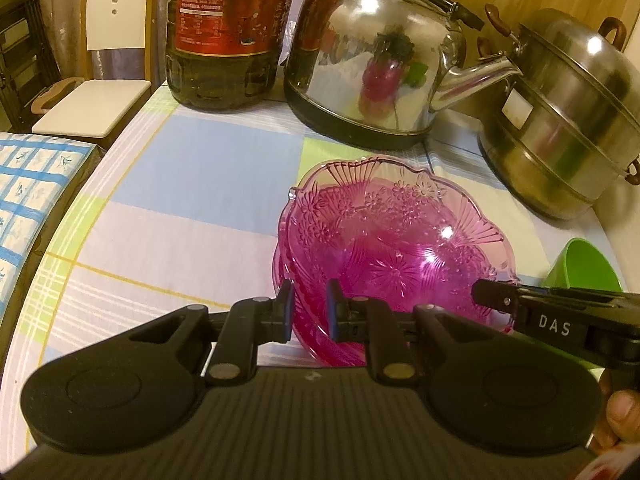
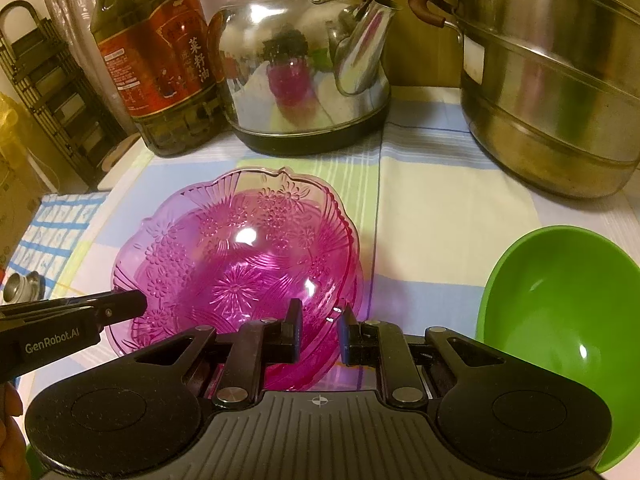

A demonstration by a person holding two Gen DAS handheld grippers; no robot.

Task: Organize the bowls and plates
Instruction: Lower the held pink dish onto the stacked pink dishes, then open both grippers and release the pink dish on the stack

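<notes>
A pink see-through bowl (image 1: 400,248) with a flower pattern sits nested in another pink bowl on the checked tablecloth; it also shows in the right wrist view (image 2: 240,264). My left gripper (image 1: 308,312) straddles the near left rim, one finger outside and one inside, with a gap left. My right gripper (image 2: 320,332) straddles the near right rim the same way. Each gripper's tip shows in the other's view. A green bowl (image 2: 560,320) stands empty to the right of the pink bowls; its edge shows in the left wrist view (image 1: 580,264).
At the back stand an oil bottle (image 2: 156,60), a steel kettle (image 2: 308,60) and a stacked steel steamer pot (image 2: 552,92). A white chair (image 1: 104,92) stands past the table's far left edge. A blue checked cloth (image 2: 52,232) lies at the left.
</notes>
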